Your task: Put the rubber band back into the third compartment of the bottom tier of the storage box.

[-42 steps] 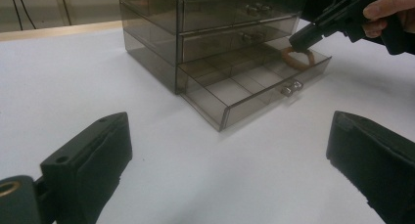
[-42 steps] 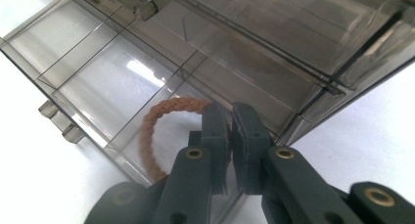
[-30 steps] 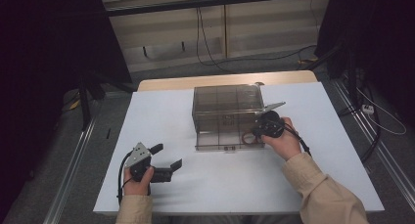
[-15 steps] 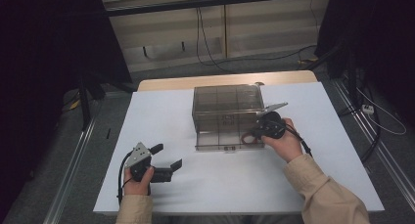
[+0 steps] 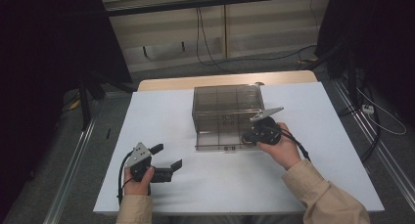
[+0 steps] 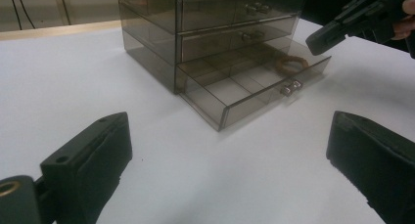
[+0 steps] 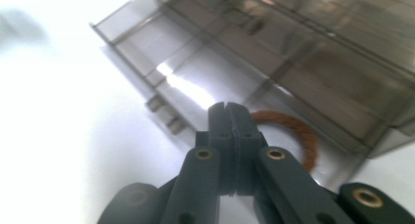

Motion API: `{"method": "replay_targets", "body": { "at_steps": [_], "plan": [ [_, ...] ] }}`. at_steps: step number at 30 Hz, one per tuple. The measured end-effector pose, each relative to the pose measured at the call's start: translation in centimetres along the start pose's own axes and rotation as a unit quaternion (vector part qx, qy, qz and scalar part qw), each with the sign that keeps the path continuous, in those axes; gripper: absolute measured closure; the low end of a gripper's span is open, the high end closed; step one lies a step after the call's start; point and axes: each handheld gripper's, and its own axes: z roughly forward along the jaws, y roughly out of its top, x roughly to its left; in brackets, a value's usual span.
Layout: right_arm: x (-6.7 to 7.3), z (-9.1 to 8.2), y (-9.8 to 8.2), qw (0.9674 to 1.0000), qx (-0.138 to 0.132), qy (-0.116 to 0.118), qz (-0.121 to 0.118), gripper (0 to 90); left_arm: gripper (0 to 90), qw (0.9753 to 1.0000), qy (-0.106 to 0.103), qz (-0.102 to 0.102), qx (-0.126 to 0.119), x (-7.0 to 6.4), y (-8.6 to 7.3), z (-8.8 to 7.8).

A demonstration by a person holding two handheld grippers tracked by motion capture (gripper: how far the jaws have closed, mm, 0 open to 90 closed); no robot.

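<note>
My right gripper (image 7: 229,111) has its jaws pressed together on nothing, just over the ring (image 7: 293,131) in the open drawer (image 6: 254,84), so I'd part them before descending, while my left gripper (image 5: 169,158) rests wide open.

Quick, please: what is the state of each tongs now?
Left tongs: open, holding nothing.
Right tongs: closed, apparently empty, above the brown ring.
</note>
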Motion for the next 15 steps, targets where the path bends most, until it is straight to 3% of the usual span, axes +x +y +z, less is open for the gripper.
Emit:
{"method": "replay_targets", "body": {
  "at_steps": [4,15],
  "plan": [
    [0.8,0.3,-0.2,0.9999,0.002,0.007,-0.013,90.0,3.1,1.0000,0.000,0.000,0.000,0.0,0.0,0.0],
    [1.6,1.0,-0.6,0.9996,0.008,0.018,-0.020,90.0,3.1,1.0000,0.000,-0.001,-0.002,0.0,0.0,0.0]
  ]
}}
